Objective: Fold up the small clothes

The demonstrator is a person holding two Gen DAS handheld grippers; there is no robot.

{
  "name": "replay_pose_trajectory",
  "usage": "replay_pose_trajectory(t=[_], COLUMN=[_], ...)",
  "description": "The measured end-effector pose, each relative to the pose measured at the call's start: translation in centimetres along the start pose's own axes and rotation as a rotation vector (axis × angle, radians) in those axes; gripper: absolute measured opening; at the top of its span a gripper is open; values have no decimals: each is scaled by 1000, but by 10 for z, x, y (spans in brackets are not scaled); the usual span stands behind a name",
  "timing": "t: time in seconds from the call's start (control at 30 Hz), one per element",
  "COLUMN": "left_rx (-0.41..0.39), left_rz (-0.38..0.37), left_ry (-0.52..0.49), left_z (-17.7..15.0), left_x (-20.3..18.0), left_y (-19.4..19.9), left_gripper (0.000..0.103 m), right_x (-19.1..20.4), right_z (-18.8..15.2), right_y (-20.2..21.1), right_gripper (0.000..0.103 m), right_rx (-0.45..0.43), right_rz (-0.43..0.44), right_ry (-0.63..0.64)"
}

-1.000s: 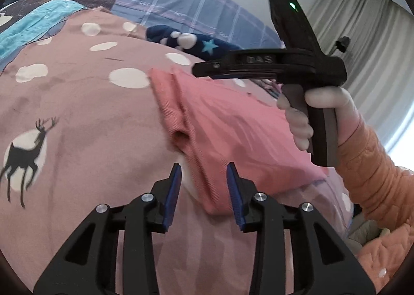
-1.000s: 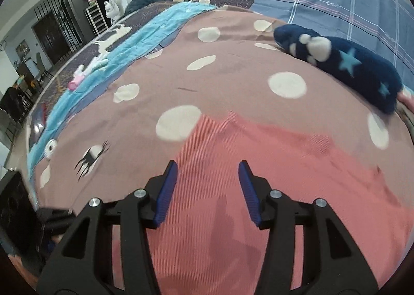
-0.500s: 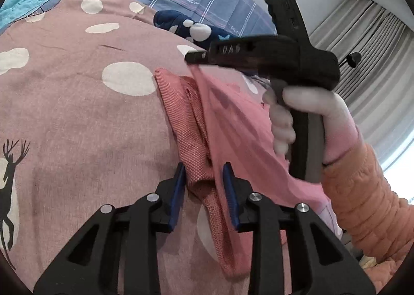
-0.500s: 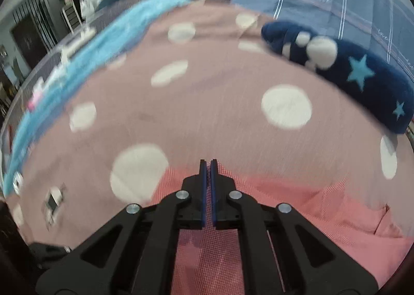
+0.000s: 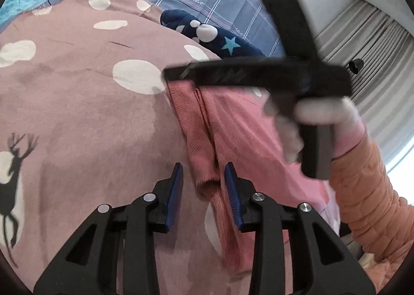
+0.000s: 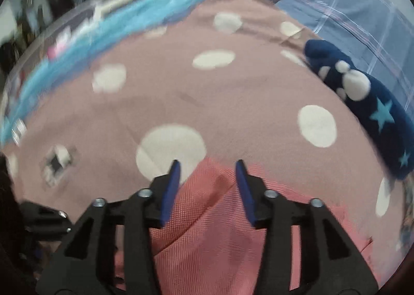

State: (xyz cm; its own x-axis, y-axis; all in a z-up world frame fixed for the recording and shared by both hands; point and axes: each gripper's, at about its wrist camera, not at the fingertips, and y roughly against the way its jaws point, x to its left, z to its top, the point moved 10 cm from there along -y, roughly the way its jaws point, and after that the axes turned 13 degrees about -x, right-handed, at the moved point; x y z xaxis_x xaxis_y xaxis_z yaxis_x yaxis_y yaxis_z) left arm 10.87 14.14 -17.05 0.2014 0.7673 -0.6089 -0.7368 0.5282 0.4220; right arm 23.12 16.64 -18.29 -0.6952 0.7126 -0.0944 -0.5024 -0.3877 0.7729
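While right gripper (image 6: 207,165) jaws open, garment (image 6: 220,230) between

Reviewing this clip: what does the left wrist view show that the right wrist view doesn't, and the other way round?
Only the left wrist view shows the person's hand holding the right gripper's handle, an orange sleeve, grey curtains and the deer print on the bedspread.

Only the right wrist view shows the blurred room beyond the bed and the right gripper, its fingers opening over the pink garment's corner without pressing it.

Both show the pink garment, the dotted bedspread and the navy star-patterned fabric.
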Motion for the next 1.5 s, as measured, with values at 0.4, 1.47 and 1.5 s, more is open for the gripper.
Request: replay_pose_trajectory(t=[0.4, 1.47, 1.5], left_rx=[-12, -225, -219], left_rz=[107, 401, 389], left_ry=[-87, -65, -71], left_z=[-7, 32, 33], left_x=[2, 16, 10], left_y=[19, 142, 136], left_gripper=[4, 29, 29], right_x=[-26, 126, 105], right_z=[9, -120, -121], right_y=[14, 162, 179], right_gripper=[18, 37, 37], right_rx=[-158, -306, -336], right_rz=[65, 225, 260], right_ry=[-201, 58, -66])
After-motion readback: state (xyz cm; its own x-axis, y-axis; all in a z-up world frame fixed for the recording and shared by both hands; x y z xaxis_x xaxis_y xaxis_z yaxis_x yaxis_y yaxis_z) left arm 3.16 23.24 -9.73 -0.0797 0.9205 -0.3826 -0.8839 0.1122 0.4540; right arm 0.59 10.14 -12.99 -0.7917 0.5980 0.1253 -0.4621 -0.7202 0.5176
